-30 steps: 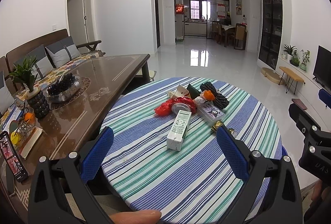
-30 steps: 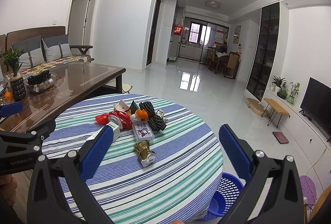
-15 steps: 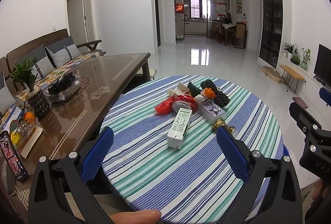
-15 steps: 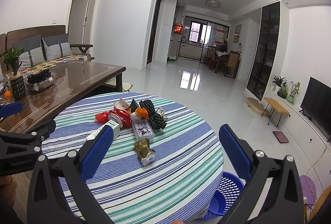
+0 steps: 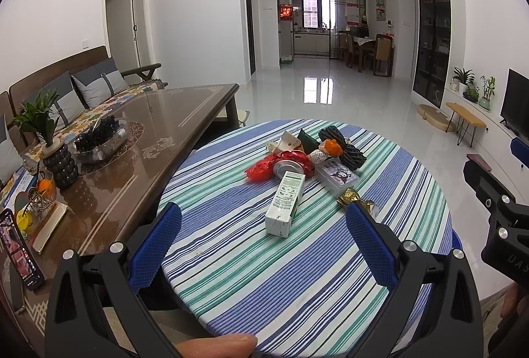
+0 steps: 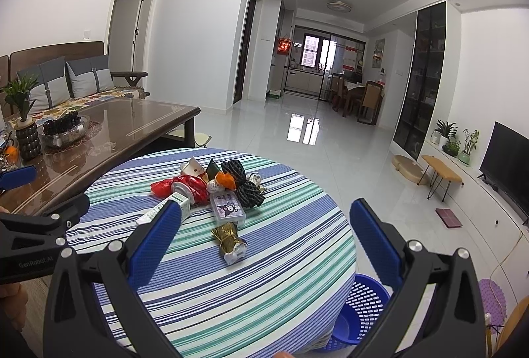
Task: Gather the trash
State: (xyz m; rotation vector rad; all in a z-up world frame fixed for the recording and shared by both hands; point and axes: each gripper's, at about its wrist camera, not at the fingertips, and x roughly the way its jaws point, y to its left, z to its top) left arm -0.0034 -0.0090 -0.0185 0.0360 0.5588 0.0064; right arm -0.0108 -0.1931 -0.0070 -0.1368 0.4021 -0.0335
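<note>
Both the left gripper [image 5: 263, 227] and the right gripper [image 6: 264, 224] hovered above the near edge of the round striped table [image 5: 330, 275], fingers spread wide and grasping nothing. The trash lay heaped toward twelve o'clock on the cloth: a white-and-green carton [image 5: 285, 203] nearest, a red wrapper [image 5: 264, 167] around a can [image 5: 287, 167] behind it, a clear cartoon-printed box [image 5: 337, 177] and black foam netting [image 5: 344, 149] toward one o'clock, and a gold foil wrapper [image 6: 229, 240] at two o'clock of the carton. A blue mesh basket [image 6: 363, 308] stood on the floor at four o'clock of the table, below its rim.
</note>
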